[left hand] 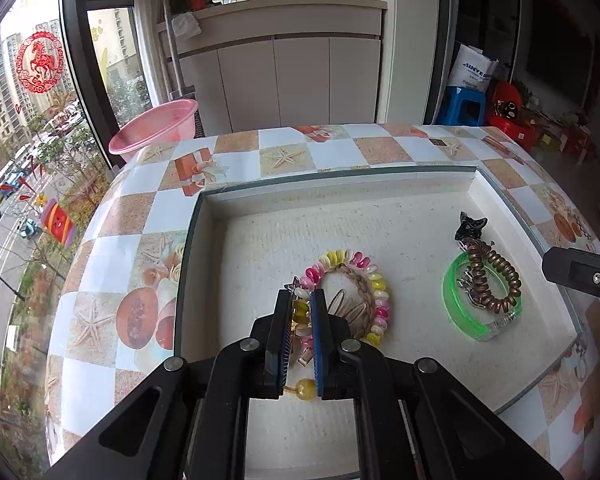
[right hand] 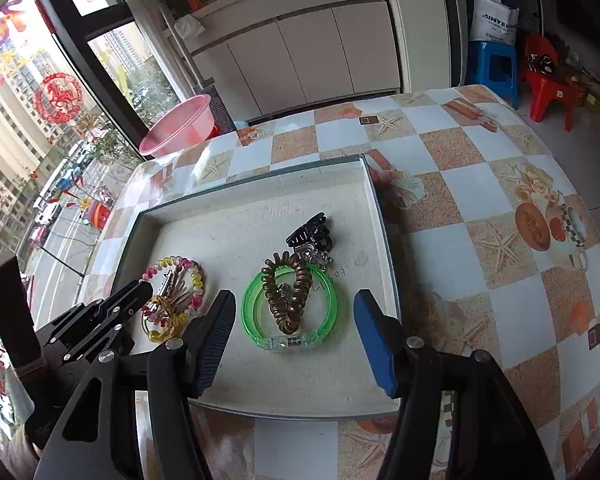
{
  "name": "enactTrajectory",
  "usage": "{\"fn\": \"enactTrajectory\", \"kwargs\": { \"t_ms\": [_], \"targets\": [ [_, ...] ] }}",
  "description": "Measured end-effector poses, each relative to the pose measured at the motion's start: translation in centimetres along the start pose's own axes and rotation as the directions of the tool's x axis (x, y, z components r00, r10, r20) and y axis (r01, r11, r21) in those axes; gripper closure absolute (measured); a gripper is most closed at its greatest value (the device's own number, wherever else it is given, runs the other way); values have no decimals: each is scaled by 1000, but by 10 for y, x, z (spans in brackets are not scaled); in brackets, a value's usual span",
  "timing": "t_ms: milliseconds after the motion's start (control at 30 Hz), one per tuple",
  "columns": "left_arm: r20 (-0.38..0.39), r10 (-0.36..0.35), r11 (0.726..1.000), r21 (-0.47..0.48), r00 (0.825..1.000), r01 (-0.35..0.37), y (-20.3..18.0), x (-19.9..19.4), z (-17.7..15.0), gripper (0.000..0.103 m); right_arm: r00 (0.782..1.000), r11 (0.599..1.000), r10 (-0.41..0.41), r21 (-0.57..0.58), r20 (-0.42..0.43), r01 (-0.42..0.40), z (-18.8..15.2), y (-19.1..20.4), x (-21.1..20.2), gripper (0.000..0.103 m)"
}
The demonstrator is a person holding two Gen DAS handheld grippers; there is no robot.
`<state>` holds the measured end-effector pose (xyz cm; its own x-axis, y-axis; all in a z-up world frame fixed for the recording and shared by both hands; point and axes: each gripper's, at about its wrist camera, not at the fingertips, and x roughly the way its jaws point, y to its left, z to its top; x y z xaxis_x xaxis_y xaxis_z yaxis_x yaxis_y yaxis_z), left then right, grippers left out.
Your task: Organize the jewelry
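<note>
Inside the tray (left hand: 500,196), left gripper (left hand: 302,300) fingers pinch the yellow bead bracelet (left hand: 301,312); right gripper (right hand: 296,316) fingers spread wide.

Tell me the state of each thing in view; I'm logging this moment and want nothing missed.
Left gripper: shut on the yellow bead bracelet, low in the tray.
Right gripper: open, empty, over the green bangle.
Green bangle: lying flat in the tray.
Brown coil hair tie: lying across the bangle.
Black claw clip: closed, beside the bangle.
Pink and yellow coil hair tie: flat, ringing hair clips.
Tray: on the table.
</note>
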<state>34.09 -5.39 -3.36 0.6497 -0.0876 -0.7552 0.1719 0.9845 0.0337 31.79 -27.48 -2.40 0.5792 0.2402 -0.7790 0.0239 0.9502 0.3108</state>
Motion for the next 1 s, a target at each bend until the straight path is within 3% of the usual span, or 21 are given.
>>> {"fn": "enactTrajectory", "kwargs": {
  "t_ms": [433, 467, 500, 567, 833, 900, 1000],
  "targets": [
    [15, 31, 999, -16, 999, -31, 7, -6, 6, 78, 999, 999, -31, 37, 21, 30, 0, -20, -12, 38],
    [16, 34, 999, -16, 999, -34, 6, -7, 7, 33, 999, 999, -30, 37, 21, 29, 0, -20, -12, 38],
    [18, 45, 999, -25, 999, -45, 7, -8, 7, 0, 999, 999, -30, 37, 22, 29, -1, -20, -12, 38],
    [62, 75, 997, -34, 995, -73, 9, -14, 8, 0, 999, 999, -30, 35, 23, 29, -1, -20, -12, 38],
    [55, 77, 997, -22, 996, -75, 12, -18, 14, 0, 1000, 999, -28, 32, 6, 28, -3, -18, -8, 37],
    [52, 78, 997, -23, 996, -77, 13, -19, 13, 0, 999, 999, -32, 16, -15, 33, -6, -14, -4, 22],
    [46, 80, 997, -24, 996, -79, 14, -21, 9, 0, 999, 999, -43, -3, -21, 43, -12, -8, -1, 20]
  ]
}}
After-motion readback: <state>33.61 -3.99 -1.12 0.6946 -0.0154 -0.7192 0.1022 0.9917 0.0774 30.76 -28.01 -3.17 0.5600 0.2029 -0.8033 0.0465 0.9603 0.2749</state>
